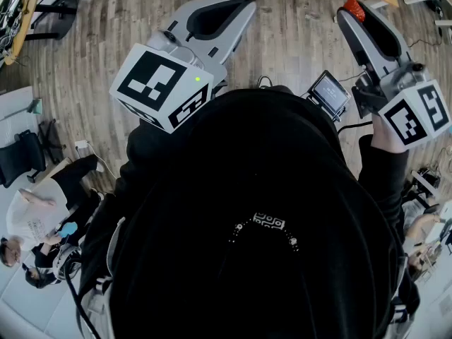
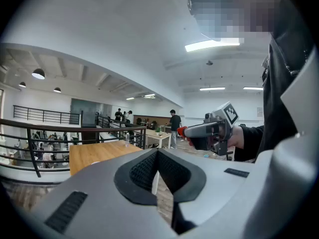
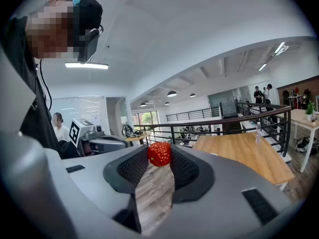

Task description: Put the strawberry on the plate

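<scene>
A red strawberry [image 3: 159, 154] sits between the tips of my right gripper [image 3: 160, 158], which is shut on it and held in the air over the wood floor. The head view shows the same strawberry [image 1: 353, 8] at the tip of the right gripper [image 1: 351, 14], upper right. My left gripper [image 1: 244, 3] is at the upper left, its jaws closed tip to tip with nothing in them. In the left gripper view the left gripper [image 2: 157, 151] points level, and the right gripper [image 2: 209, 130] holds the strawberry [image 2: 182, 131] off to the right. No plate is in view.
A wooden table [image 3: 244, 151] stands ahead by a black railing [image 3: 224, 121]; it also shows as the table [image 2: 94, 153] in the left gripper view. A small screen [image 1: 328, 94] hangs near the person's chest. People [image 1: 35, 217] sit below at the lower left.
</scene>
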Motion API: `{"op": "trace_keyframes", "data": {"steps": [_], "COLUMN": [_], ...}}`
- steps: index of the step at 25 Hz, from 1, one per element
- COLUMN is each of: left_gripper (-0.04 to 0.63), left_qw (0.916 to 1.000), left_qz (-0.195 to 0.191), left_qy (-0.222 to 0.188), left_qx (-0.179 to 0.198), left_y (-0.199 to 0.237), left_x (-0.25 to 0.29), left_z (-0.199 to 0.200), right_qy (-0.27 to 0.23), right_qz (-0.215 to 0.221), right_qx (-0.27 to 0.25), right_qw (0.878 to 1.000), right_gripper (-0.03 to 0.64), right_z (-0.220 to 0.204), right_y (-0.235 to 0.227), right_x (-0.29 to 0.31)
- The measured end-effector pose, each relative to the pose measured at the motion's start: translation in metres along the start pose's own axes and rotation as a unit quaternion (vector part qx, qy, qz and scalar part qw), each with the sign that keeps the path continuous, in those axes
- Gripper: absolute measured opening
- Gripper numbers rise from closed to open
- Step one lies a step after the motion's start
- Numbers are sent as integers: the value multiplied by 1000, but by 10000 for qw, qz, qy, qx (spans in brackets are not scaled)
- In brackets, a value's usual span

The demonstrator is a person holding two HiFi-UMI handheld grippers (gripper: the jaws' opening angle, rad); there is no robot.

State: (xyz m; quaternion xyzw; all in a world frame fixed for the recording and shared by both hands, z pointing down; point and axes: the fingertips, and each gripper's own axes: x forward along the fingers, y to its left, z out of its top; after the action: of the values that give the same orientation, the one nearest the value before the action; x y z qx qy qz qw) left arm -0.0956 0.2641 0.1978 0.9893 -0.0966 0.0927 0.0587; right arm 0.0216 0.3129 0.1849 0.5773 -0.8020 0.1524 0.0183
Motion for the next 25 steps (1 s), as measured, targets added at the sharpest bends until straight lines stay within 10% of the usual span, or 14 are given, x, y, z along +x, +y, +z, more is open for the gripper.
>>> {"op": "trace_keyframes", "data": {"steps": [25], "left_gripper": [-2], "left_qw": [9997], "left_qz": [-57], "left_qy": [-131], "left_qx": [-217], "left_y": [1], "left_x": [37], "left_z": [6], "right_qy": [-25], "right_qz": [202], "right_qx": [283], "right_qw": [9994], "right_gripper": [147], "right_z": [-1], "right_y": [-41], "right_x": [7]}}
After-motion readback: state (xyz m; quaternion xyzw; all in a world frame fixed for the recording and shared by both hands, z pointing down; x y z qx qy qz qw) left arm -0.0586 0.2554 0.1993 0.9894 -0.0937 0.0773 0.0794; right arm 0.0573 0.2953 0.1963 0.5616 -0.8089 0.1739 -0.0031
